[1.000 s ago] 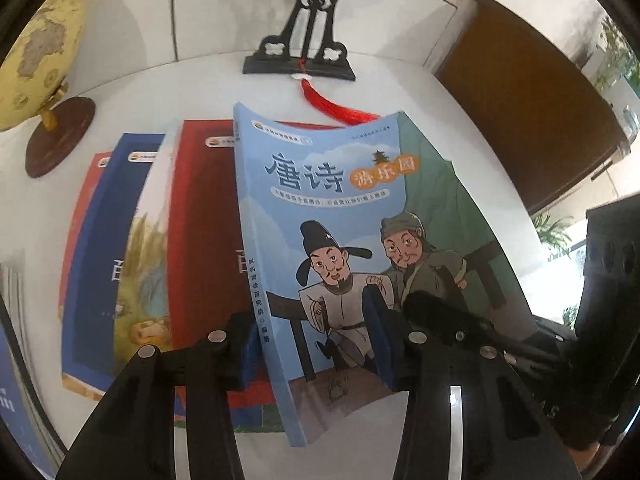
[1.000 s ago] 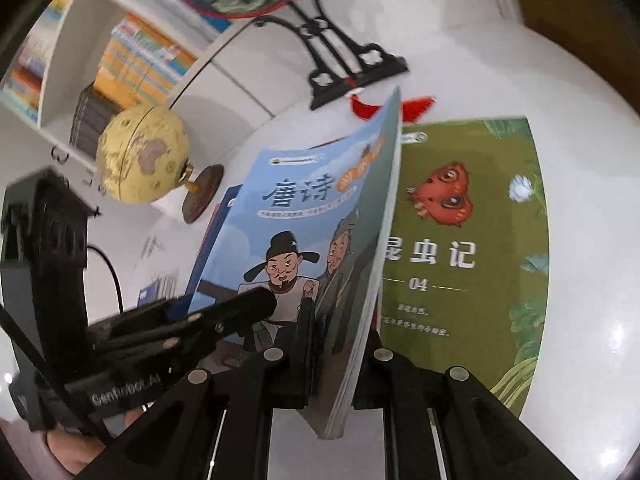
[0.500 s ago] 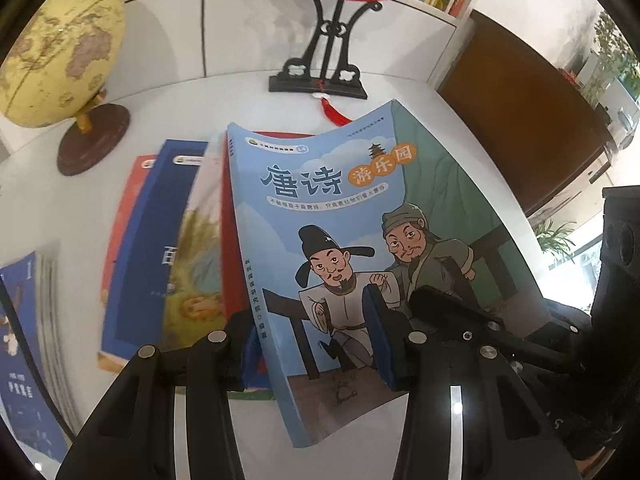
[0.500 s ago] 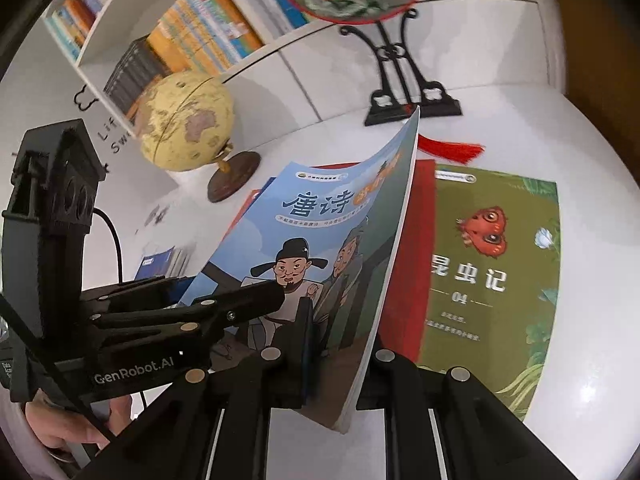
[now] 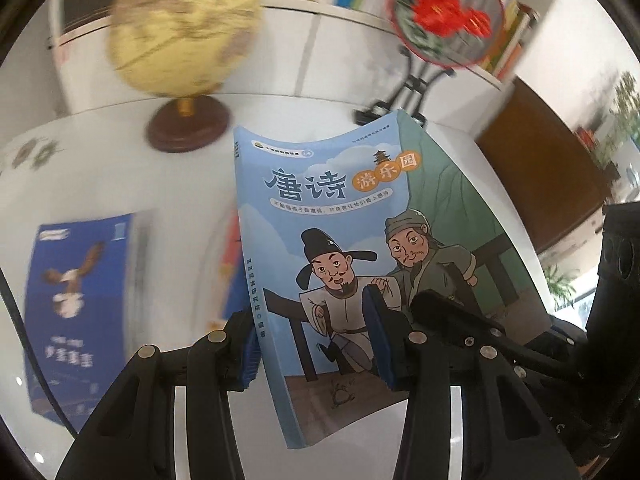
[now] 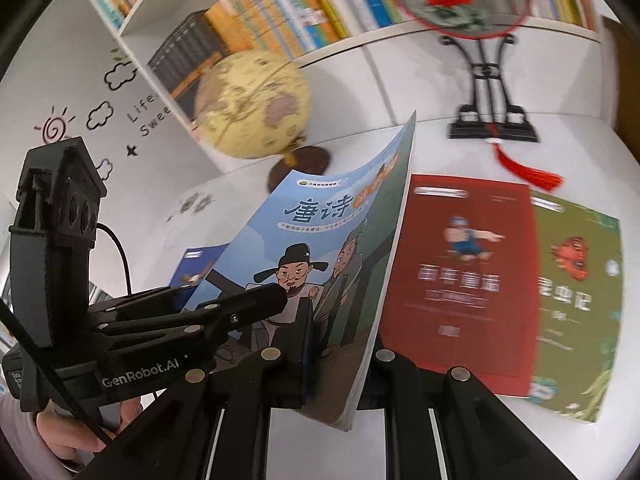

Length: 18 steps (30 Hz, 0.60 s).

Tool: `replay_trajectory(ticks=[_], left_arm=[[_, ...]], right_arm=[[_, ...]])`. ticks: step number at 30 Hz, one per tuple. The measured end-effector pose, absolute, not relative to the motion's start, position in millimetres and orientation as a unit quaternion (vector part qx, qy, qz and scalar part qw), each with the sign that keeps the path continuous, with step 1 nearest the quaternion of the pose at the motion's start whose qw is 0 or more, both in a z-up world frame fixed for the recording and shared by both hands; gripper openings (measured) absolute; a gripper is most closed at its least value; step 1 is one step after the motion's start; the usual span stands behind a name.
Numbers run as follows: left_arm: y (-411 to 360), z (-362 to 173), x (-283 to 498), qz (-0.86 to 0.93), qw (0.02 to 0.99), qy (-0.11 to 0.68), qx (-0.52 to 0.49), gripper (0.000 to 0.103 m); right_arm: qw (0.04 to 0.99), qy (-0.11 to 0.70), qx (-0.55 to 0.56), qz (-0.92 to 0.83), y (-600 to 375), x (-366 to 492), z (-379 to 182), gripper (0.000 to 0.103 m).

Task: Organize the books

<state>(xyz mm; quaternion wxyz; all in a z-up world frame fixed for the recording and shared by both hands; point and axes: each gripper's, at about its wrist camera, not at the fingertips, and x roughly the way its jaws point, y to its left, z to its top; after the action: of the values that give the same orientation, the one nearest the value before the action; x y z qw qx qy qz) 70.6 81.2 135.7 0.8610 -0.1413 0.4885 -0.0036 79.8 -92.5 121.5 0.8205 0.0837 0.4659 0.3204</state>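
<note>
A light-blue book (image 5: 340, 220) with two cartoon men on its cover is held tilted above the white table (image 5: 120, 168), its cover bowed. My left gripper (image 5: 312, 340) is shut on it near the spine, one pad (image 5: 380, 344) on the cover and the other behind the spine. My right gripper (image 6: 344, 352) is shut on the book's (image 6: 320, 248) lower page edge; its finger also shows on the cover (image 5: 436, 308). A dark-blue book (image 5: 80, 312) lies flat at the left. A red book (image 6: 460, 272) and a green book (image 6: 576, 292) lie side by side at the right.
A yellow globe (image 6: 252, 104) on a brown base stands behind the held book. A round fan on a black stand (image 6: 490, 92) with a red tassel (image 6: 528, 168) is at the back right. Filled bookshelves (image 6: 280, 12) line the wall. A person's hand (image 6: 80, 432) holds the left gripper.
Both grippers carried the light-blue book left and upward together. The red book is now uncovered beside the green one. The globe and the dark-blue book have come into view.
</note>
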Motion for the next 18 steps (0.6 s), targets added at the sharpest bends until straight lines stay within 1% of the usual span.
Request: replay_trajectory(ticks=[9,18], left_arm=[[165.3,147.8,32.8,0.044,0.865,0.477,-0.149,0.042],[224.9,150.6,6.0,0.077,0.865,0.472,-0.151,0.042]], right_arm=[[0.808,0.457,0.066,0.366,3.9,57.1,133.4,0.015],[0.792,0.467,0.088,0.383,73.3,38.6,132.3,0.015]])
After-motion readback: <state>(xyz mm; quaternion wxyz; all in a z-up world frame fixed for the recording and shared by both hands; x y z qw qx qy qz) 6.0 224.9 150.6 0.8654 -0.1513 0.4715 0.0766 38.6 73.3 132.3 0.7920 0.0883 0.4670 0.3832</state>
